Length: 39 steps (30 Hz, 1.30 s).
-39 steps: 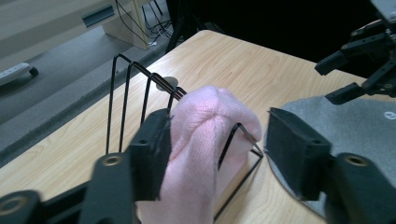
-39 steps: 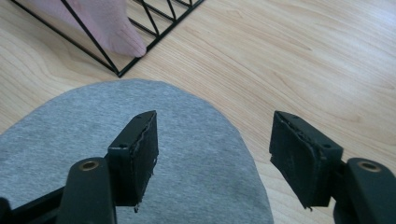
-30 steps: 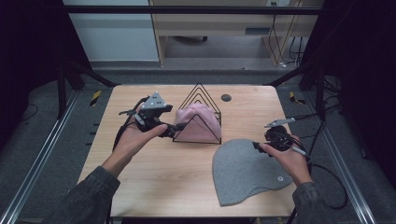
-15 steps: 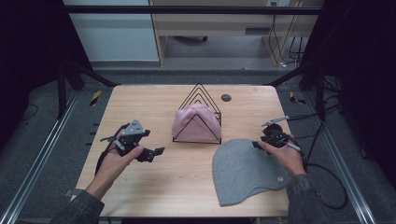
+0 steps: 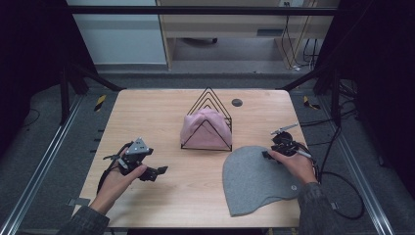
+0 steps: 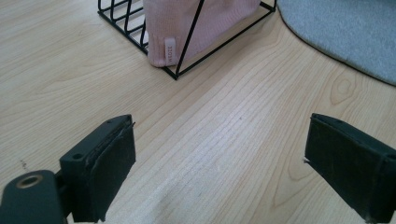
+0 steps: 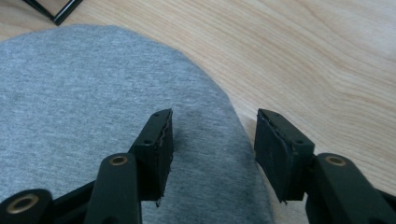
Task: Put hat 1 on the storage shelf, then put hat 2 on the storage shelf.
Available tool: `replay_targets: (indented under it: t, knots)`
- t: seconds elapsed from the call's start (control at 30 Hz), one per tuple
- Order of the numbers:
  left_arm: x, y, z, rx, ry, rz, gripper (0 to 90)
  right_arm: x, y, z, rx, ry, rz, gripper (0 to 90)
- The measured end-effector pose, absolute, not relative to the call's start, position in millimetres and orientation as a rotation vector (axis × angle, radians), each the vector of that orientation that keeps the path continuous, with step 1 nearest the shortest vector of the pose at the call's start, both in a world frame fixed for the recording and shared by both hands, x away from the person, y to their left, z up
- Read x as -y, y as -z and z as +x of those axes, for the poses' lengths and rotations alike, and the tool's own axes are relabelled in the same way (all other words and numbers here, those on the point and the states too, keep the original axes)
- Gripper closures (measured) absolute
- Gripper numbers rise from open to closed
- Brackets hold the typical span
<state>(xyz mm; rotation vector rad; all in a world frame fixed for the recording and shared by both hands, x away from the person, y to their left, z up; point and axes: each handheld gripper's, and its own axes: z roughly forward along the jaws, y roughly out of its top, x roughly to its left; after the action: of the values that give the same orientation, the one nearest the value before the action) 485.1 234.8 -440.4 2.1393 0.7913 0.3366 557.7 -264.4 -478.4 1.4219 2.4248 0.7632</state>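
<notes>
— What's the biggest thing there?

— The wooden counter point(image 5: 195, 196), pale grain, with everything on it.

— And next?

— A grey cloth point(image 5: 254, 181), flat on the counter's near right part, rounded at its far end. In the right gripper view its curved edge point(image 7: 140, 93) runs under the tongs.

— After that?

— A black wire rack point(image 5: 208, 120) of triangular frames, standing mid-counter, just beyond the grey cloth. A pink cloth point(image 5: 203, 129) is tucked inside it; the left gripper view shows a small label on the pink cloth point(image 6: 170, 49) near the rack's corner.

— The tongs?

— The left tongs point(image 5: 155, 172) sit low over bare wood at the near left, well apart from the rack, spread wide and holding nothing. The right tongs point(image 7: 212, 144) hover at the grey cloth's far right edge, parted, one jaw over the fabric and the other beyond its edge; nothing is pinched.

— Anything smaller?

— A small dark round disc point(image 5: 237, 102) on the counter's far side, behind the rack.
</notes>
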Motion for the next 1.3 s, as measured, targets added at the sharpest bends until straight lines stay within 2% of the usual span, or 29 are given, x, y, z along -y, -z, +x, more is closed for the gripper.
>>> replay_targets:
  t: [0.17,0.43,0.47,1.07,1.3]
  knots:
    - [-236,442,486,-0.796,-0.352,2.136,9.0,262,480,557,-2.455,-0.724,1.377,53.3]
    - [-237,443,486,-0.796,-0.366,2.133,9.0,256,478,553,-2.512,-0.739,1.312,83.1]
    - [-238,444,486,-0.795,-0.368,2.136,9.0,256,478,553,-2.52,-0.745,1.308,84.4]
    - [-259,448,490,-0.922,-0.423,2.073,9.2,240,453,530,-2.511,-0.807,1.171,85.2]
    - [-262,449,491,-0.942,-0.397,2.043,9.2,236,442,519,-2.503,-0.879,1.108,85.6]
